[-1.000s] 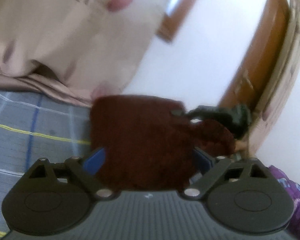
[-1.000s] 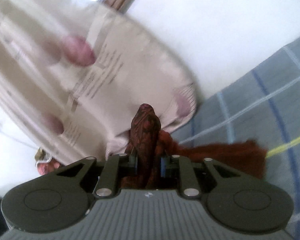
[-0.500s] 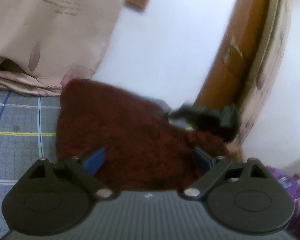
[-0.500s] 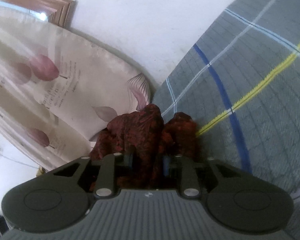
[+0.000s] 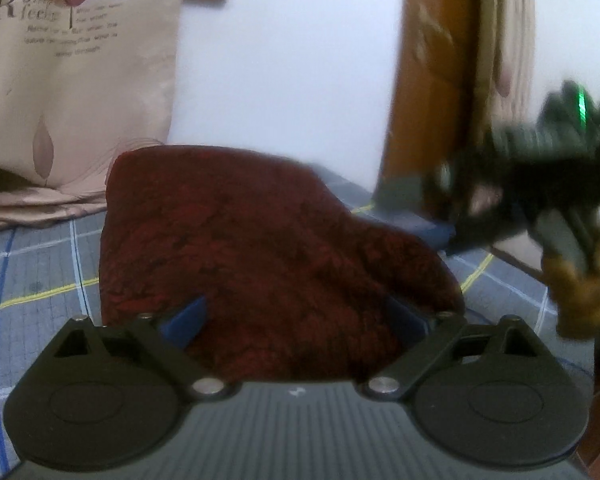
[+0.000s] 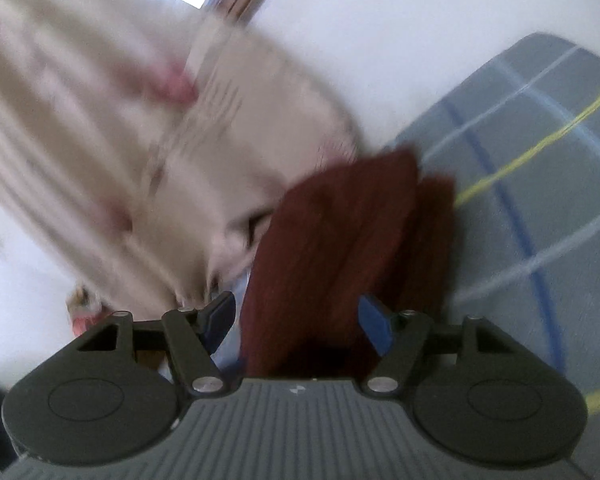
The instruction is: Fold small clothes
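One bed (image 5: 40, 280) fills the lower part of both views; its cover is grey plaid crossed by blue, white and yellow lines. One beige curtain (image 5: 80, 92), printed with pink petals and dark lettering, hangs at 10 o'clock in your left wrist view and bunches where it meets the bed. One white wall (image 5: 292, 72) stands behind it. One brown wooden door frame (image 5: 428, 80) rises at 1 o'clock, and a second strip of the same beige fabric hangs just beside it.

One piece of clothing is present: a dark red garment (image 5: 268, 264). It lies on the bed cover, centred in your left wrist view, its far edge close to the curtain's lower folds. In the right wrist view it appears as two overlapping layers running toward 12 o'clock, blurred by motion.

Your left gripper (image 5: 296, 320) has its jaws spread wide, one blue pad (image 5: 186, 318) showing at 9 o'clock of the garment's near edge and the other at 3 o'clock. The cloth lies between them; the pads do not press on it.

Your right gripper (image 6: 298, 320) has its jaws opening, with the garment between them and a gap at each blue pad (image 6: 374, 322). From the left wrist view it shows at 3 o'clock, blurred, off the garment's right edge.
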### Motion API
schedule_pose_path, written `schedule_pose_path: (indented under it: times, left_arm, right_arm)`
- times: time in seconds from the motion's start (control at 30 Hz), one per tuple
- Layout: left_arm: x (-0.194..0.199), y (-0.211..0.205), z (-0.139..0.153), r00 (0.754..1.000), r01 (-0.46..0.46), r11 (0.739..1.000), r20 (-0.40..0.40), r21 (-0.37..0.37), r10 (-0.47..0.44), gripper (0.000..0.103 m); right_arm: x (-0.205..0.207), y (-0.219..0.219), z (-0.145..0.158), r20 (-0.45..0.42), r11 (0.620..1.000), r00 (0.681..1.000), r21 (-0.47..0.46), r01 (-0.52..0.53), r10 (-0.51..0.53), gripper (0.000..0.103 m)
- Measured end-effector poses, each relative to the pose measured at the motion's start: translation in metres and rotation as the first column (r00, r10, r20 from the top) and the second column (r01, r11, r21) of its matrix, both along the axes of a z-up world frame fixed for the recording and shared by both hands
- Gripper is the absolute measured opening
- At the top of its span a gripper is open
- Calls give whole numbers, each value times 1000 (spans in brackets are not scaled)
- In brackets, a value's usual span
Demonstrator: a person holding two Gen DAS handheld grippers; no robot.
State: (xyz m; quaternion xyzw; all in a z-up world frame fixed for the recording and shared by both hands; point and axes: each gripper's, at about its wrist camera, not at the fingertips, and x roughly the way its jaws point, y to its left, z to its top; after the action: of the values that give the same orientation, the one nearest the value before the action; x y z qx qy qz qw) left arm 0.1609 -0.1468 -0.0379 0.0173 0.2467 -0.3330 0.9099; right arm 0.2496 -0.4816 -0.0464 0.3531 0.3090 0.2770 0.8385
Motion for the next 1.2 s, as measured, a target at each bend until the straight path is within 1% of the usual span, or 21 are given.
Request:
schedule_pose_path:
  times: [0.03, 0.07, 0.1, 0.13, 0.17, 0.27, 0.3, 0.37, 0.4, 0.43, 0.47, 0.57, 0.63, 0.73, 0.8, 0.83, 0.87, 0.93, 1.03, 1.13, 1.2]
  left_arm:
    - [0, 3, 1, 1000, -4, 1000, -4, -17, 4, 98]
    - [-1, 8, 3, 1000, -15, 999, -10, -46, 14, 98]
    - [-1, 15, 5, 999, -30, 996, -21, -80, 28, 98]
    - [-1, 22, 9, 998, -50, 992, -34, -120, 47, 98]
    - [0, 34, 15, 996, -86, 979, -44, -185, 80, 98]
    - [-1, 61, 30, 988, -152, 930, -24, -334, 152, 98]
    - [3, 62, 32, 987, -161, 928, -30, -337, 160, 98]
    - [14, 54, 31, 988, -148, 945, -73, -293, 132, 98]
    - [16, 48, 29, 990, -135, 952, -76, -275, 119, 98]
    - [15, 41, 26, 992, -119, 960, -61, -254, 107, 98]
    - [14, 34, 23, 995, -100, 969, -40, -226, 94, 98]
    - [18, 12, 6, 996, -78, 991, -58, -109, 72, 98]
    - [14, 8, -3, 997, -75, 992, -31, -97, 73, 98]
    - [13, 4, -7, 998, -66, 994, -13, -84, 65, 99]
    - [14, 4, -8, 998, -63, 995, -18, -83, 62, 100]
    - [14, 4, -9, 998, -58, 995, -17, -81, 56, 100]
    - [14, 4, -10, 998, -54, 995, -16, -81, 53, 100]
    - [14, 4, -11, 999, -51, 996, -14, -76, 51, 101]
    - [11, 4, -12, 999, -54, 996, -7, -74, 54, 101]
    - [9, 4, -13, 999, -49, 997, 1, -67, 50, 101]
    - [8, 7, -13, 999, -49, 997, -1, -68, 49, 101]
  right_arm:
    - [-4, 10, 0, -10, 999, 1000, -31, -18, 17, 70]
    - [-7, 21, 0, -6, 996, 1000, -90, -28, 27, 65]
    - [-10, 29, -2, 0, 988, 1000, -152, -27, 27, 45]
    - [-9, 33, -6, -9, 980, 1000, -197, -16, 15, 31]
    - [-7, 30, -13, -34, 981, 999, -193, -5, -2, 12]
    - [-11, 19, -32, -26, 977, 998, -207, 57, -63, 12]
    - [-14, 13, -38, -36, 980, 995, -177, 89, -96, 12]
    - [-20, 6, -45, -24, 991, 994, -75, 109, -111, 12]
    - [-22, 10, -48, -14, 993, 995, -64, 101, -102, 12]
    - [-24, 17, -50, -14, 992, 995, -71, 101, -102, 14]
    - [-26, 23, -53, -5, 993, 995, -65, 98, -99, 23]
    - [-29, 25, -54, 28, 986, 991, -102, 134, -131, 24]
    - [-30, 20, -50, 40, 988, 991, -76, 131, -129, 33]
    - [-38, 3, -41, 53, 986, 984, -11, 169, -168, 62]
    - [-34, -9, -33, 47, 976, 976, -28, 216, -215, 99]
    - [-28, -14, -31, 44, 969, 969, -42, 245, -243, 103]
    - [-22, -21, -31, 39, 963, 963, -43, 268, -266, 103]
    - [-1, -31, -32, 8, 969, 969, -1, 246, -246, 103]
    - [37, -32, -41, -75, 967, 964, -7, 254, -254, 103]
    - [74, -24, -52, -142, 972, 963, 20, 234, -228, 103]
    - [96, -9, -63, -203, 985, 967, 37, 168, -157, 103]
